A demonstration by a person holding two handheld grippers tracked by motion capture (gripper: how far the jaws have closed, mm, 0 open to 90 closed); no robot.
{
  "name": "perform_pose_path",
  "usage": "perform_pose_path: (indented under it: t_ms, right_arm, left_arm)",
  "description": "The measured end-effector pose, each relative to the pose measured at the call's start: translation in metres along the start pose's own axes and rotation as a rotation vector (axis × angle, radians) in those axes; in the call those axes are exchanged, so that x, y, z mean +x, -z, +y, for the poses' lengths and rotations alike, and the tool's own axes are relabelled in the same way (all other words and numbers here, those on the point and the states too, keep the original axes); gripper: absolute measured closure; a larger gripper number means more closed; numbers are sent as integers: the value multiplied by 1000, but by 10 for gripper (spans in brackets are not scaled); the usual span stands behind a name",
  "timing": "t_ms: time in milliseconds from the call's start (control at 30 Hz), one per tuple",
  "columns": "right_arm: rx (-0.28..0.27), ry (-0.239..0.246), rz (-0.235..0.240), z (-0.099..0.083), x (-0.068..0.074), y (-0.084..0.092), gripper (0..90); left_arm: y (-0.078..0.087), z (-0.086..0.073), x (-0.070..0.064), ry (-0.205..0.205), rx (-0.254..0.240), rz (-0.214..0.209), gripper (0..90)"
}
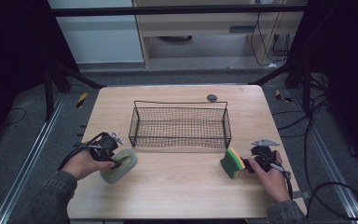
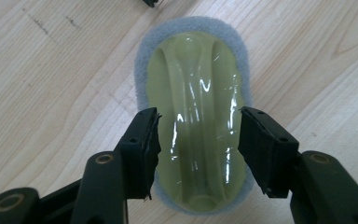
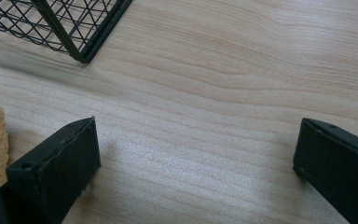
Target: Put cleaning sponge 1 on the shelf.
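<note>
1. My left hand point(image 1: 85, 163) reaches in from the near-left corner and holds the left gripper point(image 2: 198, 140) low over the surface point(image 1: 177, 186), pointing toward the middle.
2. In the left gripper view, its jaws stand partly open on either side of a scrubber point(image 2: 196, 116). They sit just beside the glossy handle, and I cannot tell whether they touch it.
3. The scrubber is a pale yellow-green, shiny moulded grip on a grey foam pad. It lies flat at the near left of the surface, just in front of the wire basket point(image 1: 180, 124).
4. My right hand point(image 1: 270, 177) comes in from the near-right corner, with the right gripper point(image 3: 196, 163) aimed left.
5. In the right gripper view, its jaws are wide apart with bare wood between them, gripping nothing.
6. A green and yellow sponge point(image 1: 232, 163) stands on edge just beside the right gripper, near the basket's right end.
7. A small dark round object point(image 1: 211, 97) lies behind the basket.
</note>
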State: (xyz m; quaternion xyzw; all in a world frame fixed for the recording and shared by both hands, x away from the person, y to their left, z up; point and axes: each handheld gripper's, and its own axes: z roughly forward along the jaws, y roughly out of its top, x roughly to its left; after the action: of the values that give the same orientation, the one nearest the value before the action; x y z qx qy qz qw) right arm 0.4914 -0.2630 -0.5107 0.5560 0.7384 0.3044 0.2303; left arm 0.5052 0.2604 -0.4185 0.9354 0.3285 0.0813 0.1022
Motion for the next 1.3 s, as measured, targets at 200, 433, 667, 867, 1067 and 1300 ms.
perform_pose_path:
  t_ms: [200, 433, 667, 867, 1067, 1300]
  right_arm:
    - [-1, 3, 2, 0, 0, 0, 7]
    - [0, 5, 1, 0, 0, 0, 7]
    - [-1, 3, 2, 0, 0, 0, 7]
    - [-5, 9, 10, 0, -1, -1, 7]
    - [-4, 9, 8, 0, 0, -1, 7]
    - [-6, 10, 10, 0, 0, -1, 7]
  left_arm:
    - [-5, 3, 2, 12, 22, -10, 518]
    - [-7, 4, 4, 9, 28, -13, 576]
    - [-9, 4, 4, -13, 43, -10, 614]
    - [-10, 1, 4, -2, 26, -20, 683]
    - [-8, 2, 3, -25, 25, -19, 709]
    - [6, 1, -1, -74, 0, 7, 710]
